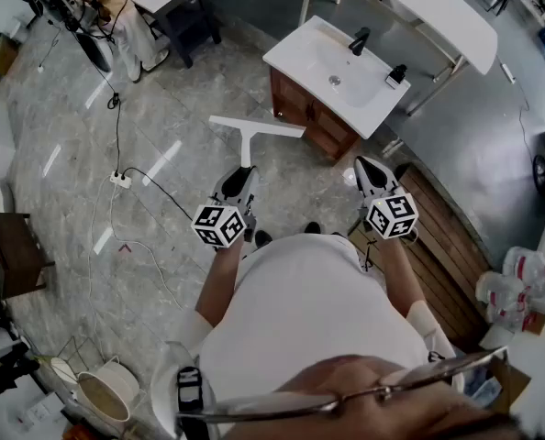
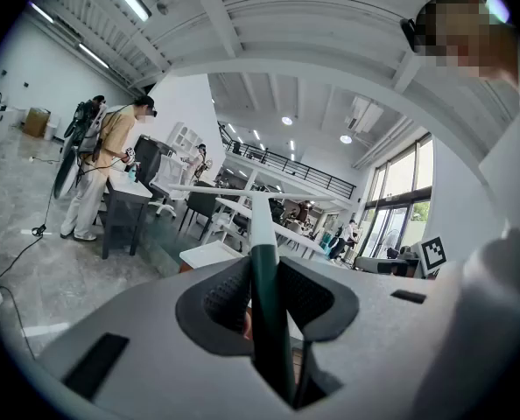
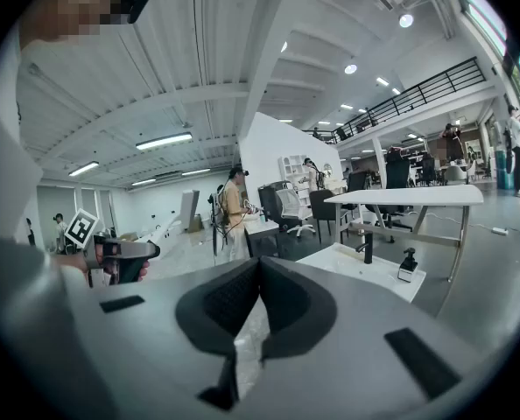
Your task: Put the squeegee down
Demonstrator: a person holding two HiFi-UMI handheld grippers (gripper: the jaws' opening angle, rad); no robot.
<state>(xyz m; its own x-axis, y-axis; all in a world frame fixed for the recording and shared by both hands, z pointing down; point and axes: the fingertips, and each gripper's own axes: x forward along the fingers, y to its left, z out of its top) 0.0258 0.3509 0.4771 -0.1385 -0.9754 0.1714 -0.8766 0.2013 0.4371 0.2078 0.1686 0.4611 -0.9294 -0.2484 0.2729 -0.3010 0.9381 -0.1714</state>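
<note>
A squeegee (image 1: 252, 131) with a white T-shaped blade and a dark green handle sticks forward from my left gripper (image 1: 244, 172), held above the marble floor short of the sink cabinet. In the left gripper view the dark green handle (image 2: 270, 304) runs between the two black pads, which press on it, and the squeegee's white blade (image 2: 242, 192) lies crosswise ahead. My right gripper (image 1: 368, 167) hangs level beside the left one, near the cabinet's right corner. Seen in the right gripper view, the right gripper (image 3: 258, 266) has its pads meeting at the tips with nothing held.
A white washbasin top (image 1: 295, 58) with a black tap (image 1: 358, 40) sits on a wooden cabinet (image 1: 302, 108) just ahead. Wooden planks (image 1: 447, 218) lie on the right. A cable and power strip (image 1: 119, 180) cross the floor at the left. A person (image 2: 94, 169) stands by a desk.
</note>
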